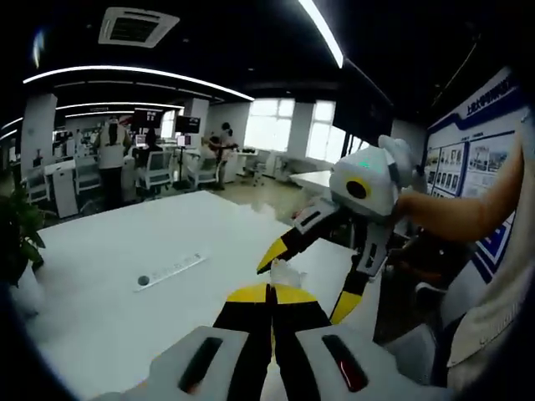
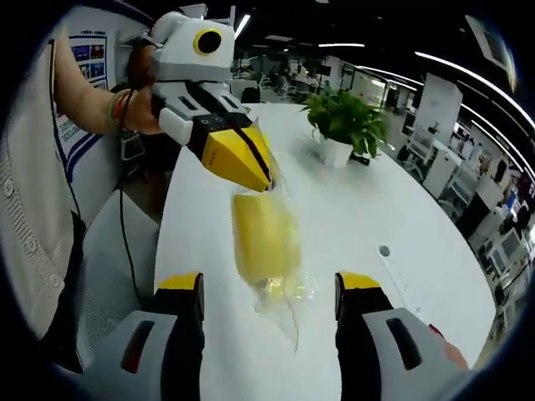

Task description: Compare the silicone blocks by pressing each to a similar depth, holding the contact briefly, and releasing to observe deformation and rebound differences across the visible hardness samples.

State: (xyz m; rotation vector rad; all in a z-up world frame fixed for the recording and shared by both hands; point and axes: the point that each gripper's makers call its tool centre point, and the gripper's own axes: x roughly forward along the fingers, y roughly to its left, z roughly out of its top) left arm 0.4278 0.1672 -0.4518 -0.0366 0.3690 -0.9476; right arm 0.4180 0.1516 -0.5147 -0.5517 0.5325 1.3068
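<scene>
A yellow silicone block (image 2: 264, 234) sits inside a clear plastic bag (image 2: 288, 305) over the white table (image 2: 351, 217). My left gripper (image 2: 266, 177) is shut on the bag's top edge, its yellow jaws pressed together. In the left gripper view, a scrap of the bag (image 1: 285, 272) pokes out past my shut left gripper (image 1: 272, 291). My right gripper (image 2: 269, 284) is open, one jaw on either side of the bag's lower end and clear of it. From the left gripper view, the right gripper (image 1: 311, 280) reaches in from the right with its jaws spread around my left tips.
A potted plant (image 2: 343, 121) stands further along the table, and its leaves (image 1: 17, 234) show at the left edge. A white power strip (image 1: 171, 271) lies on the tabletop (image 1: 125, 251). A person's arm (image 2: 88, 104) holds the left gripper. Office desks and people are in the background.
</scene>
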